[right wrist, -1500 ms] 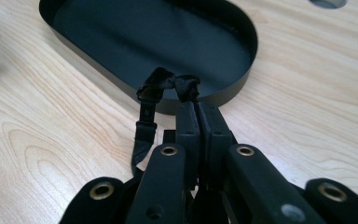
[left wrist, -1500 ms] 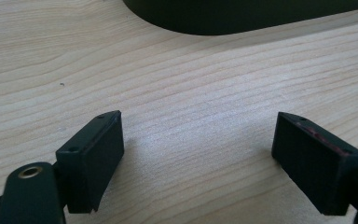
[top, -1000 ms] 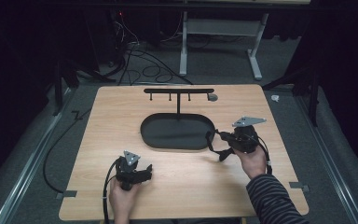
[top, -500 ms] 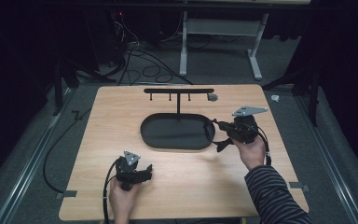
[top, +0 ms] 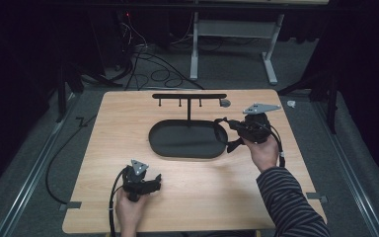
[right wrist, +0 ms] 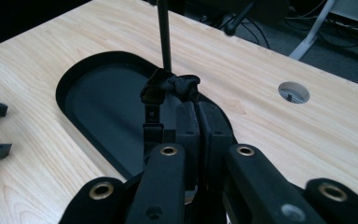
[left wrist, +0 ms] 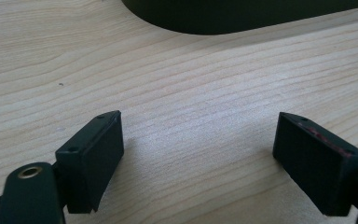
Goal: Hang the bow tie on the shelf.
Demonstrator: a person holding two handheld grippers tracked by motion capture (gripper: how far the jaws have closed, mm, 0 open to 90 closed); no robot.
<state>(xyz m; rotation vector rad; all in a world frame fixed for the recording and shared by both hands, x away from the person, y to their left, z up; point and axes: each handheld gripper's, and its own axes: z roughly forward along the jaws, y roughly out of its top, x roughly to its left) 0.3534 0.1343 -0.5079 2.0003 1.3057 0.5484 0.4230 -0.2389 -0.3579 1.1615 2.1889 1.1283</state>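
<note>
Holding a black strap (right wrist: 168, 88) between the pressed-together jaws of my right gripper (right wrist: 196, 112), I am keeping it raised over the right end of the oval black tray (top: 158, 145); one buckled end of the strap is dangling down toward the tray floor. What I can see of the tray's floor is lying bare, though the gripper is covering its right end. Behind it, the black hook stand (top: 189, 97) is rising on its thin post from the tray's rear edge. My left gripper (left wrist: 198, 154) is resting low over the wooden table (top: 103, 128) near the front edge, jaws standing wide apart with nothing between them.
</note>
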